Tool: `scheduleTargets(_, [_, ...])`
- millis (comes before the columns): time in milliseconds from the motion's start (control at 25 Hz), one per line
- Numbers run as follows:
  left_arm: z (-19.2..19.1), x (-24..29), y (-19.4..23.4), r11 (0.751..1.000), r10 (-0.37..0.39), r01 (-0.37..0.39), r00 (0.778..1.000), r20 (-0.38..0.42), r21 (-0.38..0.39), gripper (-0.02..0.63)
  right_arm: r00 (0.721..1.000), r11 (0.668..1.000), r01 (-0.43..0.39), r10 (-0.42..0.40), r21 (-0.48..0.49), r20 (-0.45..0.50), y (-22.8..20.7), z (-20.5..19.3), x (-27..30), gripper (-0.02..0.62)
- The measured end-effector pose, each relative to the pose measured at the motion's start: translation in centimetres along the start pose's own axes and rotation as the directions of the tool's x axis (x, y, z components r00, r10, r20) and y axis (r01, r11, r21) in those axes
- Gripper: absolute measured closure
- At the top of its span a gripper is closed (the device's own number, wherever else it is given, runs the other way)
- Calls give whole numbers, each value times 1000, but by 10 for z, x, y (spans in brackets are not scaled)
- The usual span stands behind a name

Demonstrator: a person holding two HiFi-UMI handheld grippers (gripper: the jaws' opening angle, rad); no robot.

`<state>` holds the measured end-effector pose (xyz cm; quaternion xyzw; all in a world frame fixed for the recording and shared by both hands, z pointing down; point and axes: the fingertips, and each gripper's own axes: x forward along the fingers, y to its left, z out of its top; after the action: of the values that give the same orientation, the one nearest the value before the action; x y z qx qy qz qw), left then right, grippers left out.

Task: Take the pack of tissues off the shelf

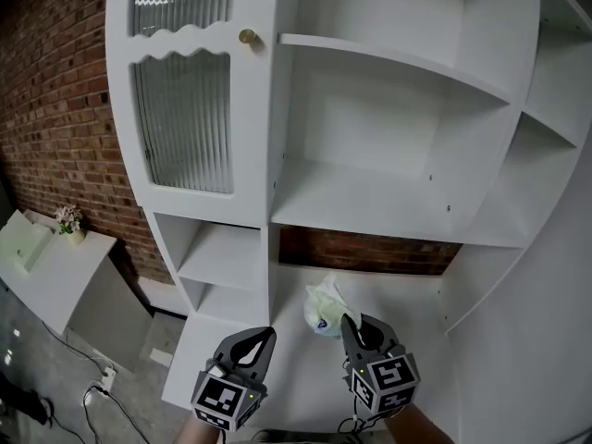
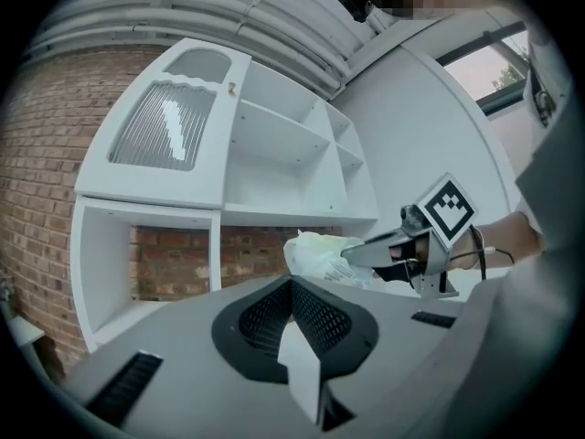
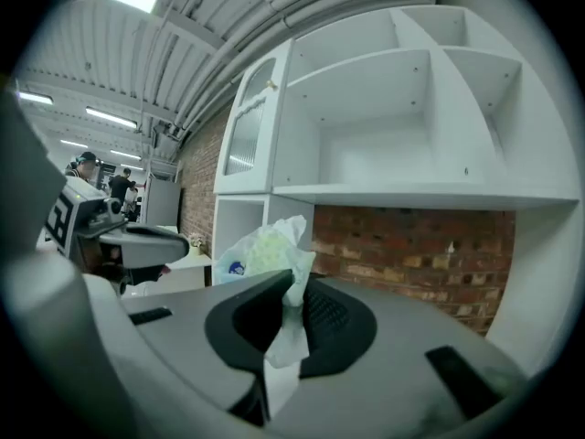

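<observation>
Pinching the pack of tissues (image 1: 323,307) by a crumpled fold of its pale green plastic wrapper, with the right gripper (image 1: 352,327) clamped shut on that fold. Seen along the right gripper view: wrapper squeezed flat between the two pads, bulk of the pack (image 3: 259,250) standing out past the jaw tips, blue print on one side. Placed at the front of the white shelf unit (image 1: 398,202), in its lowest open bay, the one backed by the brick wall (image 1: 370,248); cannot tell whether touching that bay's floor or lifted clear. Holding the left gripper (image 1: 262,339) just outside the unit's front edge, below its narrow left bays, beside the right one, jaws closed together on nothing. Showing, from the left gripper view, the pack (image 2: 315,252) before the unit's brick-backed opening.
</observation>
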<state>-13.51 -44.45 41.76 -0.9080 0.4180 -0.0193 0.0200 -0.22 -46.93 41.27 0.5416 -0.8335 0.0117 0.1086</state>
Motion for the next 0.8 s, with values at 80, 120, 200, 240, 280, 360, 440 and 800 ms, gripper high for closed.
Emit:
scheduleTargets(80, [-7,-1,-1,1000,2,-2,1000,-17,-12,594,1000,1000,-7,7,11,-28,6,-22,-6,575])
scheduleTargets(120, [-10,-1,-1,1000,3,-4,1000,-21,-14,594,999,1000,-3,4,11,-37,8,-31,-9,575])
scheduleTargets(200, [-16,-1,0,1000,11,-11,1000,-23,-7,594,999,1000,13,-13,9,-46,8,-46,-13,575])
scheduleTargets(240, [-18,-1,0,1000,15,-15,1000,-26,-3,594,999,1000,23,-22,14,-47,8,-52,-15,578])
scheduleTargets(280, [-21,-1,1,1000,18,-18,999,-30,-3,594,998,999,30,-29,22,-48,8,-58,-16,578])
scheduleTargets(360, [-27,-1,2,1000,18,-18,999,-41,-11,594,998,998,40,-38,42,-49,8,-69,-18,578])
scheduleTargets(440, [-32,0,2,1000,13,-14,998,-55,-19,594,998,997,48,-46,58,-42,8,-75,-20,580])
scheduleTargets(800, [-37,8,6,1000,13,-15,998,-58,-25,594,999,999,45,-45,2,15,13,-62,-15,583])
